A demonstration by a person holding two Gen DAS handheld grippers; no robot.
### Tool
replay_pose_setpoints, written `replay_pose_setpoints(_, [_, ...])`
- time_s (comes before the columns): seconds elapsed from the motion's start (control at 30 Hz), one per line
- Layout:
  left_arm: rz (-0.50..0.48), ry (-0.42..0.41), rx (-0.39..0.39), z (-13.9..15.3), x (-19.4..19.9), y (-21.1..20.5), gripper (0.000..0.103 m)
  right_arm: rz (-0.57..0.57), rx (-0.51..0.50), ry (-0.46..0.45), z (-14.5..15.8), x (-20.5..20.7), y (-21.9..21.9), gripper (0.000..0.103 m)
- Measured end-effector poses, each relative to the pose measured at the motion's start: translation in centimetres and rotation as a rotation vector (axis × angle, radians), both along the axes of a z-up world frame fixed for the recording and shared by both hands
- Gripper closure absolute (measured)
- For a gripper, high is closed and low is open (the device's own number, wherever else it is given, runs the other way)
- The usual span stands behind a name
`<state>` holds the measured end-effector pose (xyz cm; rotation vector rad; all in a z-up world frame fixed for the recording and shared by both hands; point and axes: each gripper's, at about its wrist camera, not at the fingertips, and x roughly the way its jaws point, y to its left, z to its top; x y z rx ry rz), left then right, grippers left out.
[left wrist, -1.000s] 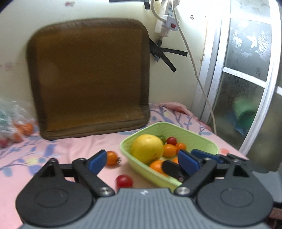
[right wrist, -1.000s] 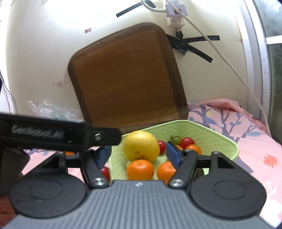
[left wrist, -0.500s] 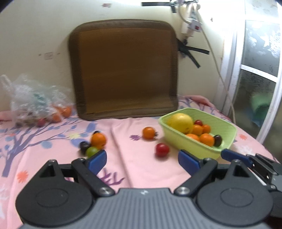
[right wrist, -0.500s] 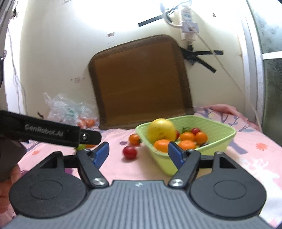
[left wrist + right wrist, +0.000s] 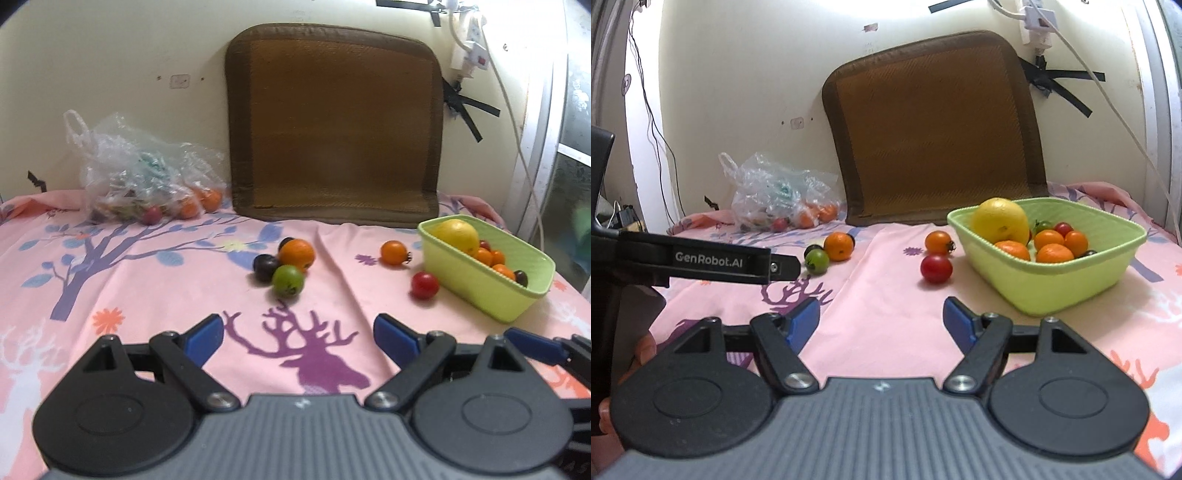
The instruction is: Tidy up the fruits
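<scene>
Blue pads on the left gripper point(image 5: 298, 341) stand wide apart with nothing between them, only pink cloth point(image 5: 155, 295) under the gap; the right gripper point(image 5: 881, 325) is likewise spread and empty, its blue pads a little closer set than the left's. A second ago both cameras sat right over the green basket point(image 5: 1067, 284); now both have drawn back and the whole bed top shows, which reads as a delivery finished and a fresh pick being chosen. Just ahead of the left gripper lies a cluster, touching one another: a green tomato point(image 5: 288, 280), a dark plum-coloured fruit point(image 5: 265, 266) and an orange point(image 5: 296, 254); further right, near the basket's wall, a red tomato point(image 5: 424, 285) and an orange tomato point(image 5: 393, 252) lie apart; the basket holds a big yellow citrus point(image 5: 1000, 220) and several small fruits; a clear plastic bag point(image 5: 140, 177) with more fruit sits by the wall; five loose fruits appear left to gather.
</scene>
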<state>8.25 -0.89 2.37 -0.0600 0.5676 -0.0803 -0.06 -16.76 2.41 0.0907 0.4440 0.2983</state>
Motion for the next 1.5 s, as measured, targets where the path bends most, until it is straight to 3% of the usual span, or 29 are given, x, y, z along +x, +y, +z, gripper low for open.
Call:
replay_pose_setpoints(0.33, [0.016,-0.027,0.074,-1.2,-0.2,0.6,0.005,-0.020,-0.022,0.027,-0.4,0.3,0.5,0.028])
replay_pose_setpoints(0.67, [-0.025,-0.018,-0.018,-1.3,-0.2,1.8,0.004,-0.027,-0.010,0.051,-0.6,0.8,0.4,0.028])
replay_pose_setpoints(1.5, [-0.016,-0.015,0.001,-1.5,-0.4,1.4,0.006,-0.032,0.017,0.062,-0.6,0.7,0.3,0.025])
